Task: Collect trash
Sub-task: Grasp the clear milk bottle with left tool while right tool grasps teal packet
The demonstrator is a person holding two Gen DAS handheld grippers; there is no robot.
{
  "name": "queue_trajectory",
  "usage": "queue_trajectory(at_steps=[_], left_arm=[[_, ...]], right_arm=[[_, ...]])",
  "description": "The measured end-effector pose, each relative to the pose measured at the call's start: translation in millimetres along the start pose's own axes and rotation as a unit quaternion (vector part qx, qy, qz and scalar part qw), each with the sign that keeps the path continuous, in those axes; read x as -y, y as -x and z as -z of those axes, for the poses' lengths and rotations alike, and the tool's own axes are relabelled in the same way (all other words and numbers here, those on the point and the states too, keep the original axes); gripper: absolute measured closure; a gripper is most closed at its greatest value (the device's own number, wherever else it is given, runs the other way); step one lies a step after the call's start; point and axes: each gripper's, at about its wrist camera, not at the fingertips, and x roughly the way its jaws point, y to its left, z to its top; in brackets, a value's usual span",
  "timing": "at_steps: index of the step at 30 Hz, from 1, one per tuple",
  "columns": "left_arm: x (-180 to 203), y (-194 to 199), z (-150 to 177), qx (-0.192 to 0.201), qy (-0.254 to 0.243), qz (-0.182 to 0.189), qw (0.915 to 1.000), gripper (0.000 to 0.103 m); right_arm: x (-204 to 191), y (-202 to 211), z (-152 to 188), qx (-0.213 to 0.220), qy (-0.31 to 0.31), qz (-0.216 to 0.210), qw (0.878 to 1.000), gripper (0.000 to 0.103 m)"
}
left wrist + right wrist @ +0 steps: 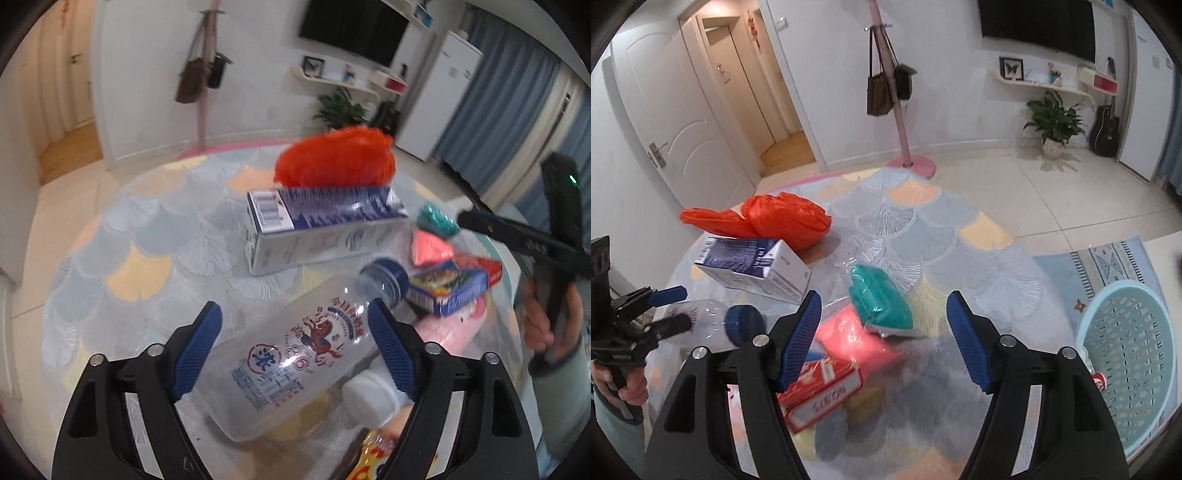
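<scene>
Setting: litter is lying in a loose cluster on a round rug (923, 236) with a fan-scale pattern, soft and short-piled.
Left gripper (295, 350): its jaws are standing wide, hovering on either side of the bottle, not pressing on it.
Bottle (295, 358): clear plastic, lying on its side at the left of the pile, with a ribbed blue cap (388, 280) pointing away. It looks empty, so probably light, smooth and prone to rolling or denting; the printed middle of the barrel is likely the best place to take hold.
Orange bag (775, 218): thin crinkled plastic, bunched up at the far left of the rug; probably weightless and floppy, best pinched at a fold.
Carton (757, 269): blue-and-white cardboard, stiff with flat sides, lying just in front of the orange bag.
Red box (823, 395): flat printed card under the right gripper, seemingly light.
Pink pack (857, 339): soft, wrapped in glossy film, probably slippery.
Teal pack (879, 302): the same kind, resting against the pink one.
Right gripper (882, 339): its jaws are spread apart, empty, poised above the two packs.
Basket (1126, 362): pale blue perforated plastic, rigid, standing at the far right off the rug's edge; probably where the litter goes.
</scene>
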Motion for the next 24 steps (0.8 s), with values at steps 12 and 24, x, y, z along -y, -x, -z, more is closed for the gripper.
queue_trajectory(at_steps=[12, 24], left_arm=[[19.1, -9.6, 14.7, -0.066, -0.075, 0.014, 0.9949, 0.019], [21.1, -26.3, 14.2, -0.096, -0.07, -0.017, 0.9928, 0.042]], right_arm=[[-18.7, -34.6, 0.0, -0.047, 0.042, -0.002, 0.998, 0.037], [-19.2, -22.8, 8.3, -0.025, 0.05, -0.008, 0.998, 0.078]])
